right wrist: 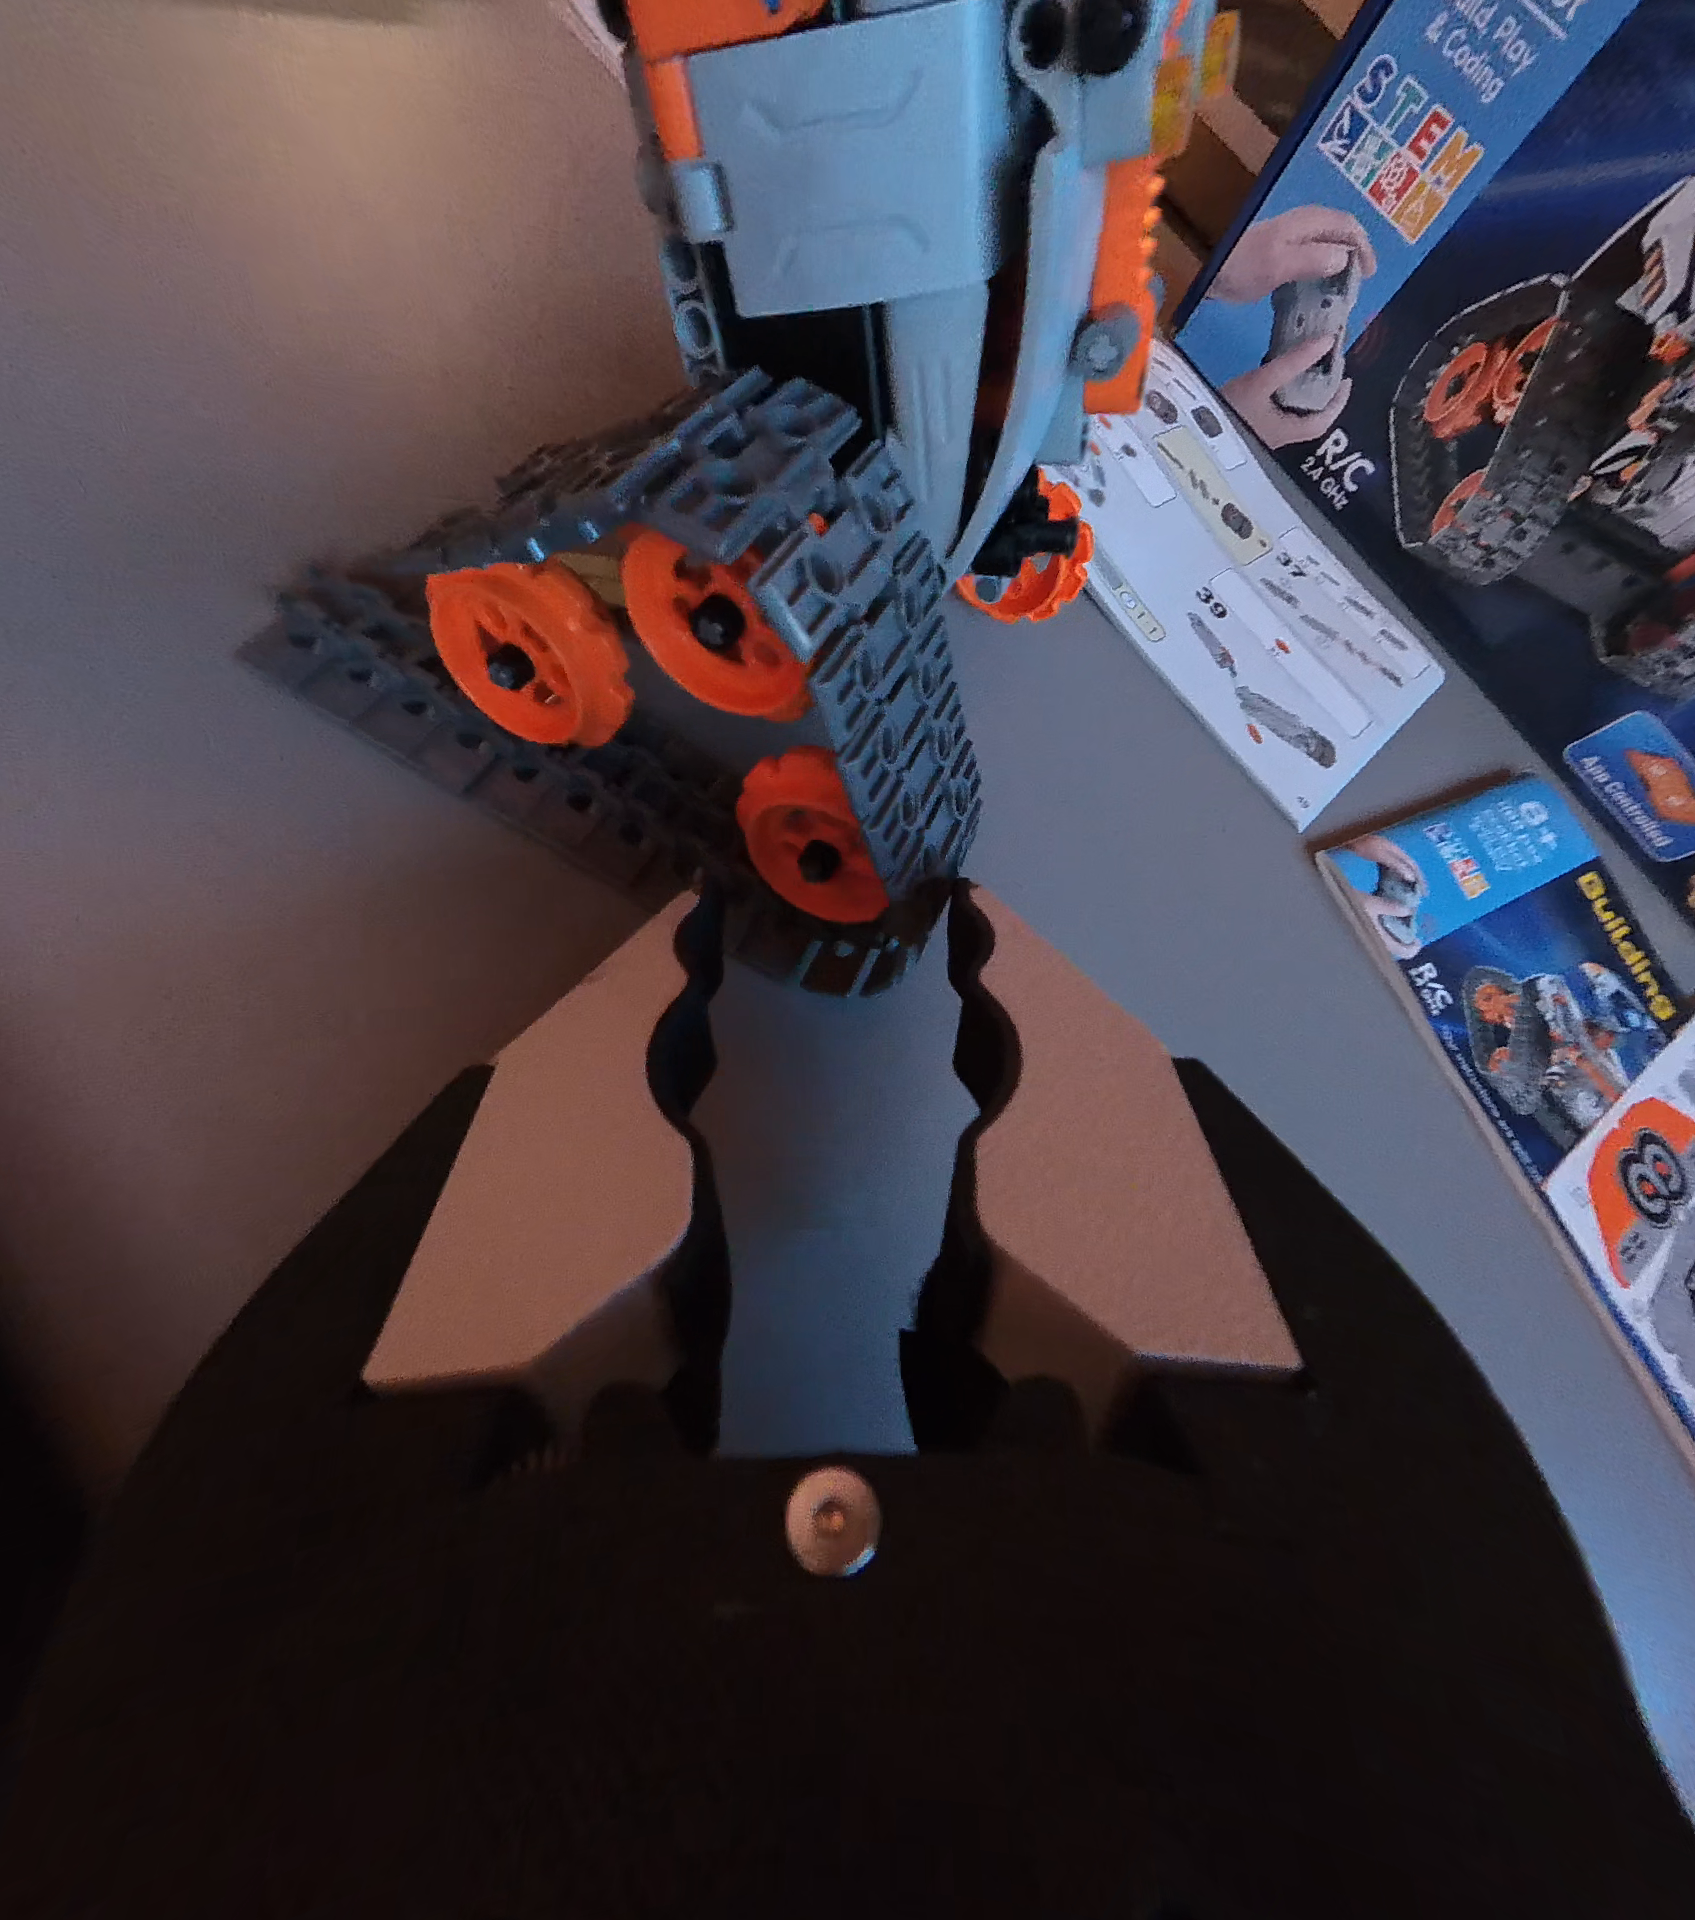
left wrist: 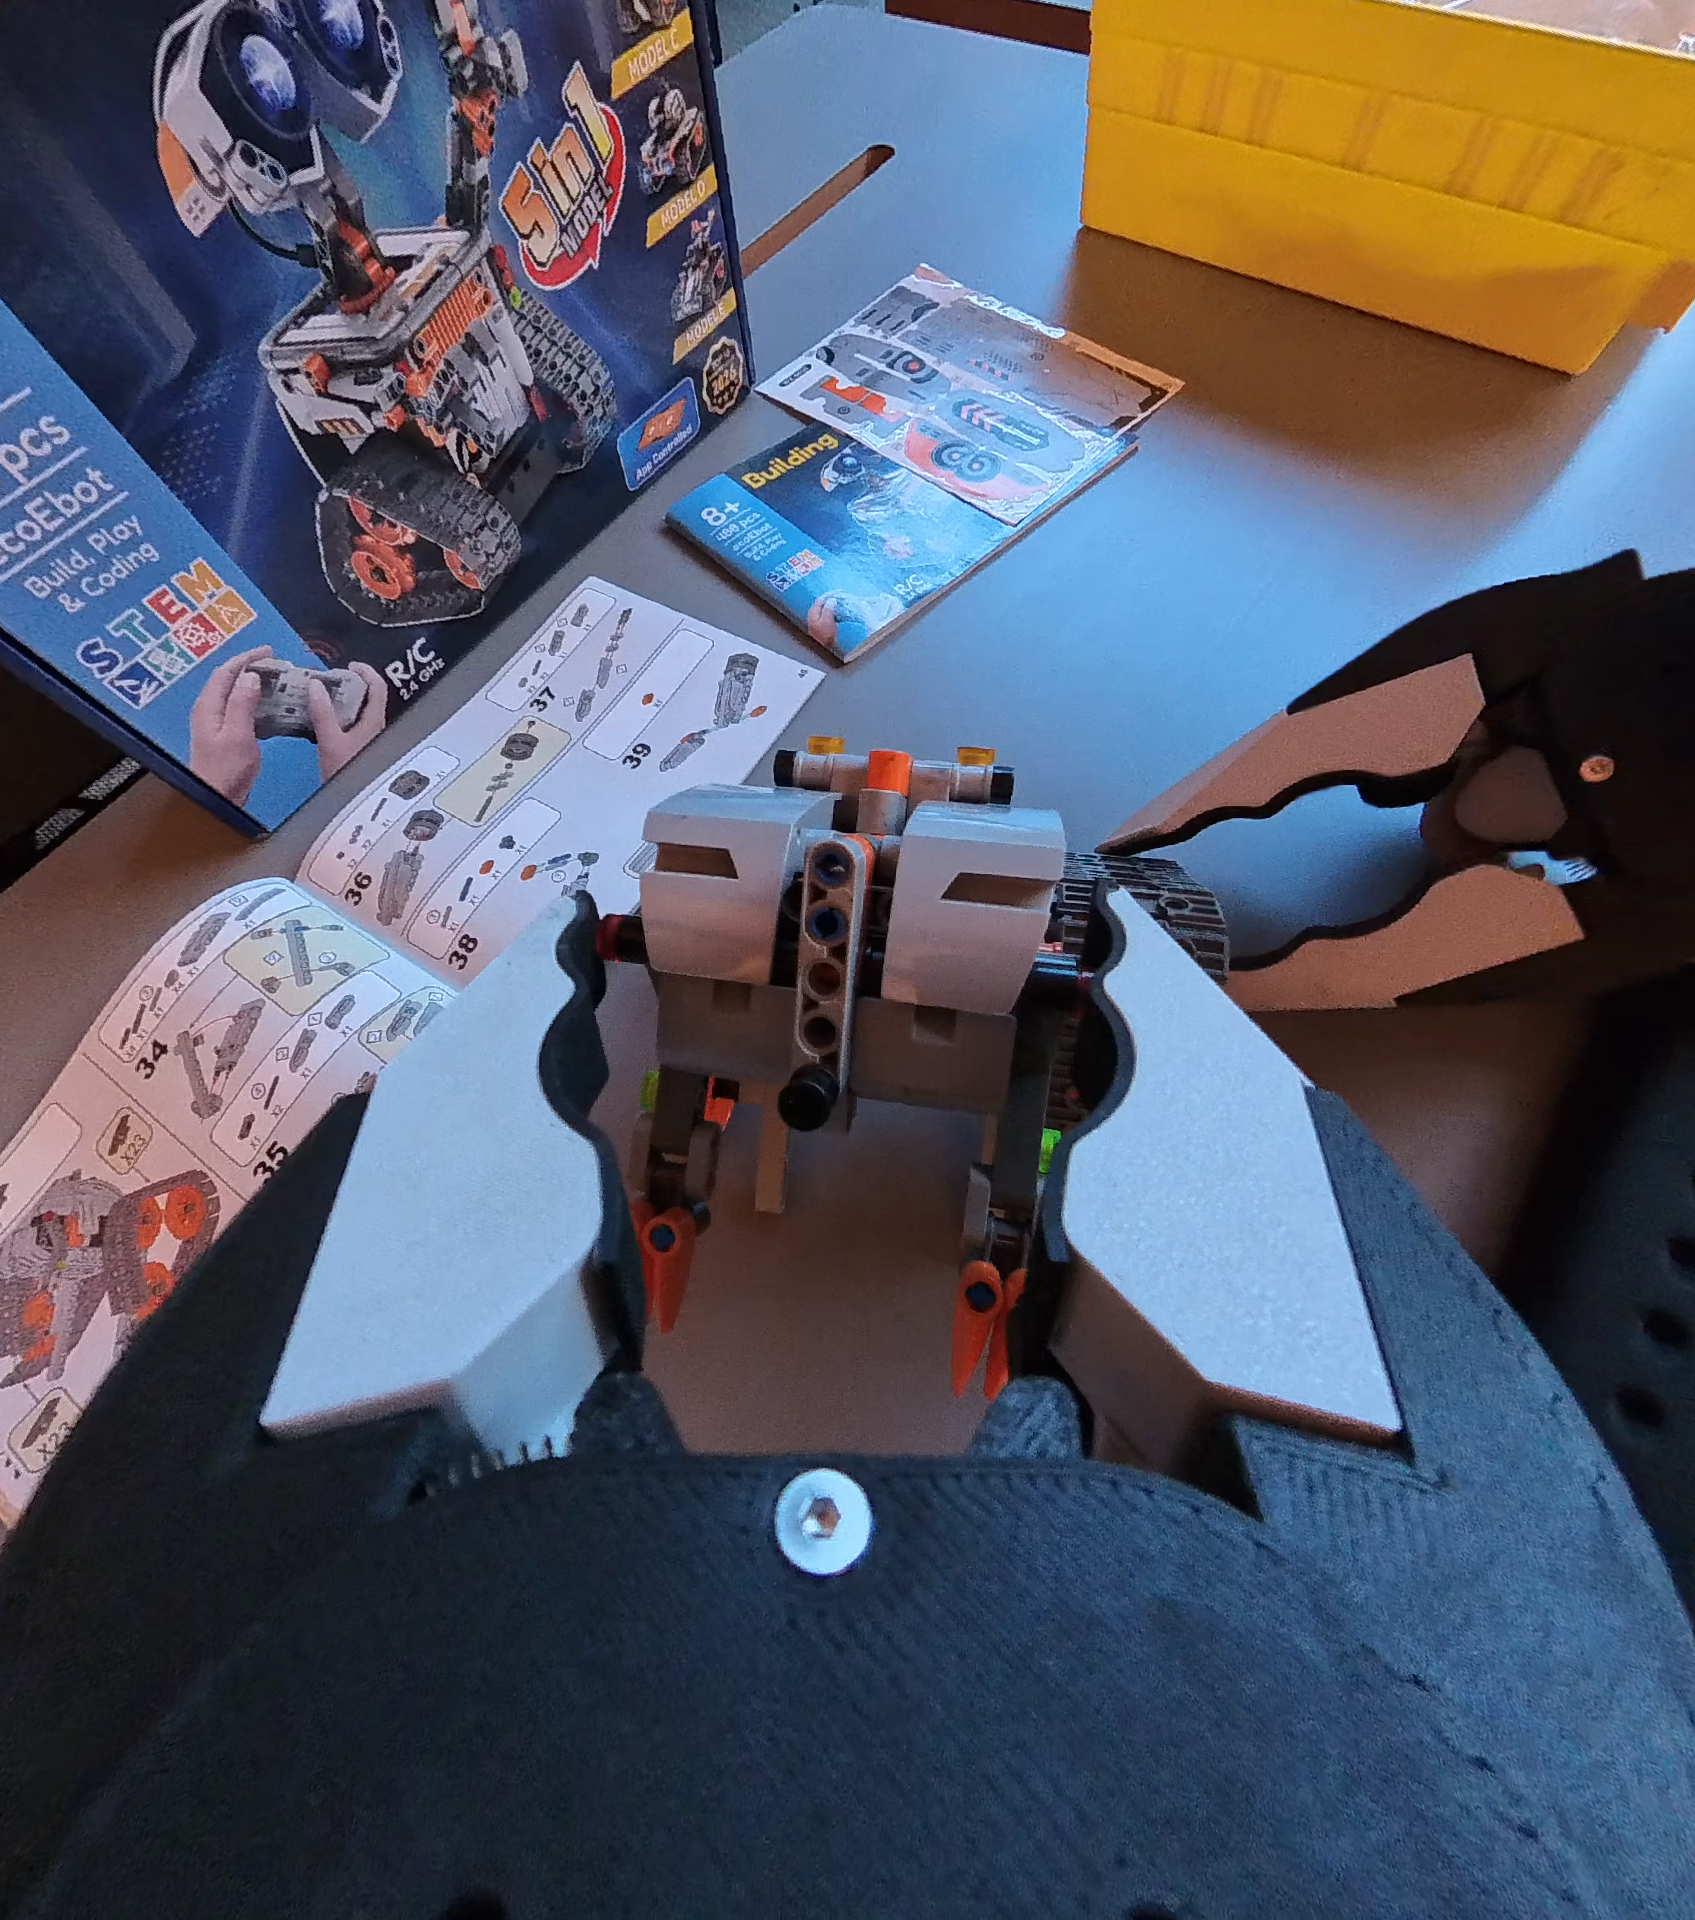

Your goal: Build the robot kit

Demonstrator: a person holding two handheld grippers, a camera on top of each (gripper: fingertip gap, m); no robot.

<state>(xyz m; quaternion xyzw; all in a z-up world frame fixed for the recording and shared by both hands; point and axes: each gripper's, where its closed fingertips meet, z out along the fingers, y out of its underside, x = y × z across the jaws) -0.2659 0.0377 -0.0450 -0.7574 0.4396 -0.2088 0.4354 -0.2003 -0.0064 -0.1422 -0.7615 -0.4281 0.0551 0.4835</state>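
The brick-built robot (left wrist: 848, 966) stands upright between the left gripper (left wrist: 838, 935)'s clamping jaws; the right gripper (right wrist: 827, 914), parted, pinches its track (right wrist: 884, 675) from the side.

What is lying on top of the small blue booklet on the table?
A sticker sheet lies across the far part of the small blue booklet, overhanging its far edge. The near part of the cover shows; what is printed under the sheet is hidden.

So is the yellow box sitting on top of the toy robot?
No, the yellow box sits on the table, well behind the toy robot.
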